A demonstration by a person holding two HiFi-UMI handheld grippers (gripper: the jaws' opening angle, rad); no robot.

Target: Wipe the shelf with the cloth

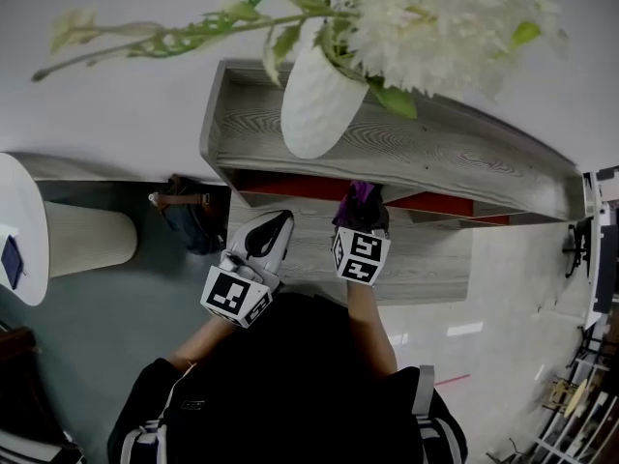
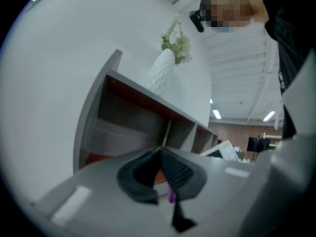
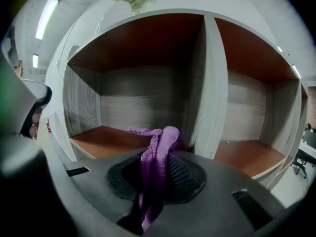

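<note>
The right gripper (image 3: pixel 157 179) pinches the purple cloth (image 3: pixel 158 149), held before the left compartment of the shelf (image 3: pixel 106 139). The left gripper (image 2: pixel 165 176) is pressed together just beside. The cloth is bunched, so I think the hard jaws may scrape the board, or bump the shelf and shake the vase (image 1: pixel 317 104).

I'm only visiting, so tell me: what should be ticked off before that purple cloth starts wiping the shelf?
1. Purple cloth pinched in right claw: ok.
2. Right claw faces the left compartment floor of the shelf: ok.
3. Nothing visible standing on that floor: ok.
4. Left claw shut, beside the right one, outside the compartment: ok.
5. Vase steady on the shelf top: cannot tell.
6. Cloth touching the wood: cannot tell.
</note>
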